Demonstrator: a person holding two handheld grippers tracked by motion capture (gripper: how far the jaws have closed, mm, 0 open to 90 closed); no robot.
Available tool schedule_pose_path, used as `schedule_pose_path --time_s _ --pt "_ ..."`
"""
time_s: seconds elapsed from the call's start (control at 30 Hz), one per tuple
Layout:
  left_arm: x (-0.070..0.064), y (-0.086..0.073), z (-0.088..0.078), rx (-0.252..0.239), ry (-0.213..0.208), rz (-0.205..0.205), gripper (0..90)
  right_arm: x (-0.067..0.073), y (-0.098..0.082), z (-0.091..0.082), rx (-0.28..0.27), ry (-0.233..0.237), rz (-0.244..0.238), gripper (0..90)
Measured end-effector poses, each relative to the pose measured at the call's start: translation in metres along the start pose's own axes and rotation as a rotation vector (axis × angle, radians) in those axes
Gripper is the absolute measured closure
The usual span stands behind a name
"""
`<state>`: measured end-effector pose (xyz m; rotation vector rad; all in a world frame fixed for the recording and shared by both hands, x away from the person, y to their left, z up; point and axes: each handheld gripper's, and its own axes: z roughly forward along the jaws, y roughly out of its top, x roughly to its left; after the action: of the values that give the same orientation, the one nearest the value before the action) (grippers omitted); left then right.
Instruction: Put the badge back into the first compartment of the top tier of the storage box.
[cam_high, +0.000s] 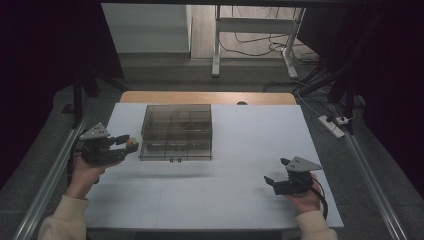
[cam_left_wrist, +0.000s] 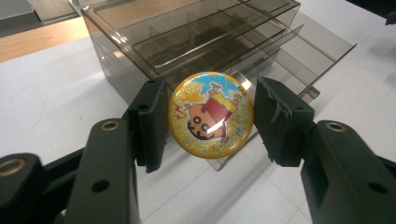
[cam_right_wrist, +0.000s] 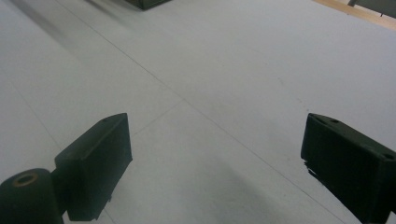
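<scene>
Here the left gripper (cam_left_wrist: 211, 119) clamps a round badge (cam_left_wrist: 211, 114) edgewise, its cartoon figure upside down

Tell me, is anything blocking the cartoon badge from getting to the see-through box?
Nothing visible does. The left gripper holds the badge right beside the box, with only bare table between them.
</scene>
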<state>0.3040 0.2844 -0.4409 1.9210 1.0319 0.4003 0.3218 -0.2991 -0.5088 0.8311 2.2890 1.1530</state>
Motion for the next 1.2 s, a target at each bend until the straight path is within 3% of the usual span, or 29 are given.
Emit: schedule_pose_path --time_s 1.2 --pt "-0.015 0.024 0.038 0.015 -0.054 0.029 46.4 0.000 0.000 0.000 0.001 -0.002 -0.003 8.1"
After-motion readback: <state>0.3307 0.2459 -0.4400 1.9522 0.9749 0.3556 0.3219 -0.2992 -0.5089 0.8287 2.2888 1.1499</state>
